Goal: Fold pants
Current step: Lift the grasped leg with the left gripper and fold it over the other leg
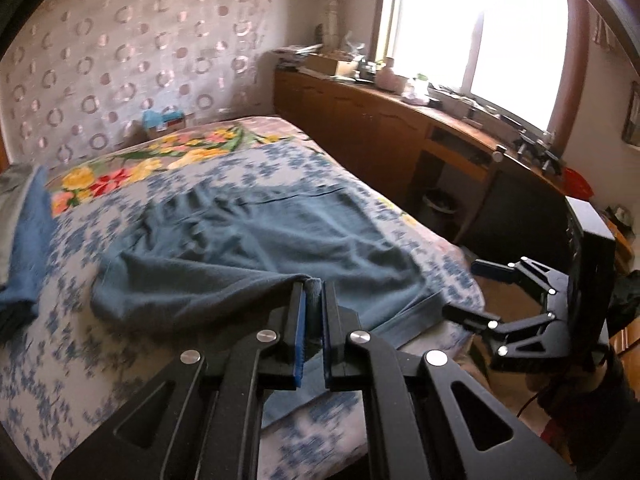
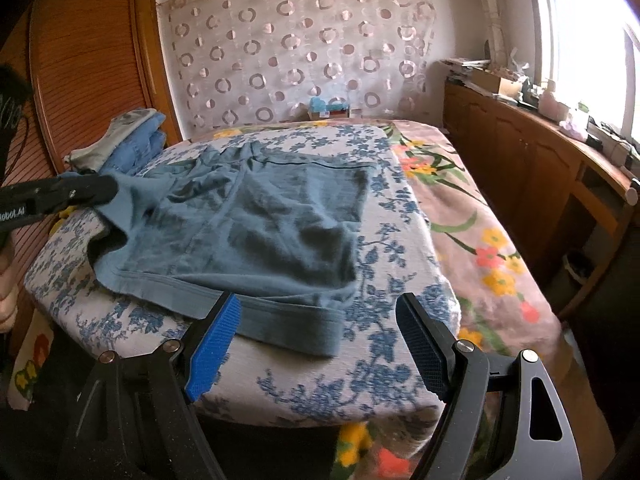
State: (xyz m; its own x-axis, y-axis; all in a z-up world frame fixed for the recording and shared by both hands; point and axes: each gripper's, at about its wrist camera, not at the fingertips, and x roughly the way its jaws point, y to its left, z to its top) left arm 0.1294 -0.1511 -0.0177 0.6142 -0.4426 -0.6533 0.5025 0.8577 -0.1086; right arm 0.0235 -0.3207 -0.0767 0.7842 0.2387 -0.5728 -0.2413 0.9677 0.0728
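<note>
The left gripper (image 1: 314, 286) pinches a fold of the blue pants (image 1: 248, 248) lying on the bed (image 1: 80, 360); the right gripper (image 2: 318, 344) hangs open, apparently just short of the hem. Carrying the fold across level should avoid bunching.

**Hidden, cropped, blurred**

Blurred along the near bed (image 1: 60, 380) print. Cropped at left edge: stacked clothes (image 1: 24, 240). Hidden between left claw (image 1: 314, 286) pads: pinched pants (image 2: 260, 240) cloth. Too small to tell: clutter on the window-side bench (image 1: 400, 88).
</note>
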